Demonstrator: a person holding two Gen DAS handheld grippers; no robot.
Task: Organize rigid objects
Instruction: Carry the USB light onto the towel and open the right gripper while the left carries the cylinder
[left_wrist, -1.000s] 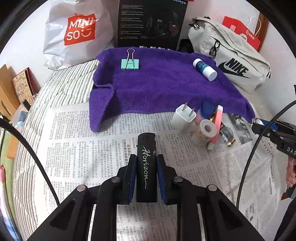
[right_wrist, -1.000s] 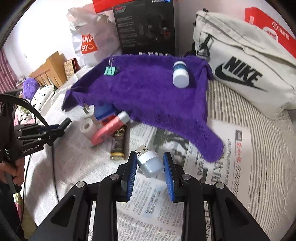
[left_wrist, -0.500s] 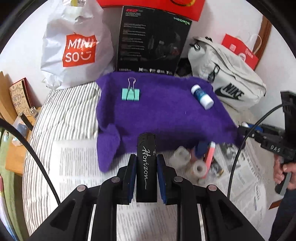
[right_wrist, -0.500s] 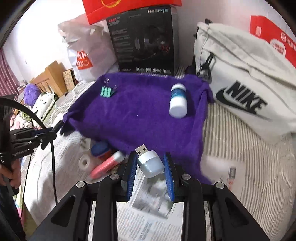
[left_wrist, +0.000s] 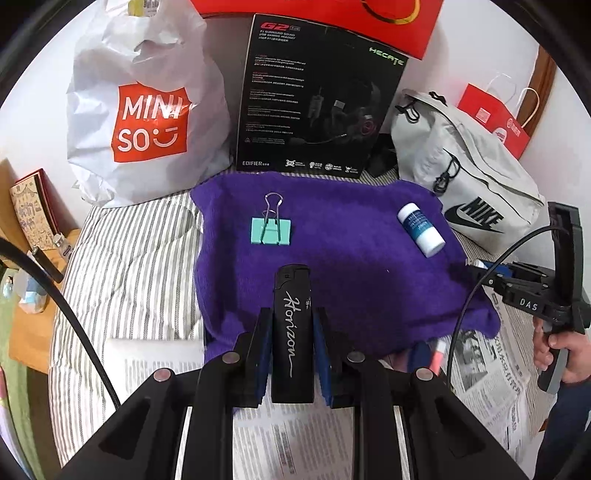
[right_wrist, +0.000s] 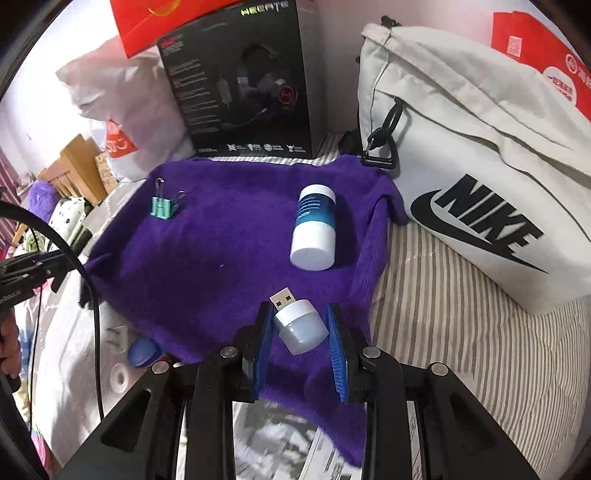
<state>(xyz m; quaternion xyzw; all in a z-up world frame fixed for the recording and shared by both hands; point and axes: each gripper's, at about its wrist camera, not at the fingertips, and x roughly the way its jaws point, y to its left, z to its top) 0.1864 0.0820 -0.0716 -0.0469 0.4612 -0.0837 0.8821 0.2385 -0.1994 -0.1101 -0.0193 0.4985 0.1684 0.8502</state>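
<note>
Purple towel (left_wrist: 343, 266) now nearer beneath both loaded grippers, newspaper (left_wrist: 295, 443) mostly behind.

Purple towel (left_wrist: 332, 258), teal binder clip (left_wrist: 271, 230), black lighter (left_wrist: 291, 332) w/ white script, blue-white bottle (right_wrist: 314, 229), grey-white striped sheet (left_wrist: 129, 258).

Nike bag (right_wrist: 461, 155); headset box (left_wrist: 317, 99)
</note>
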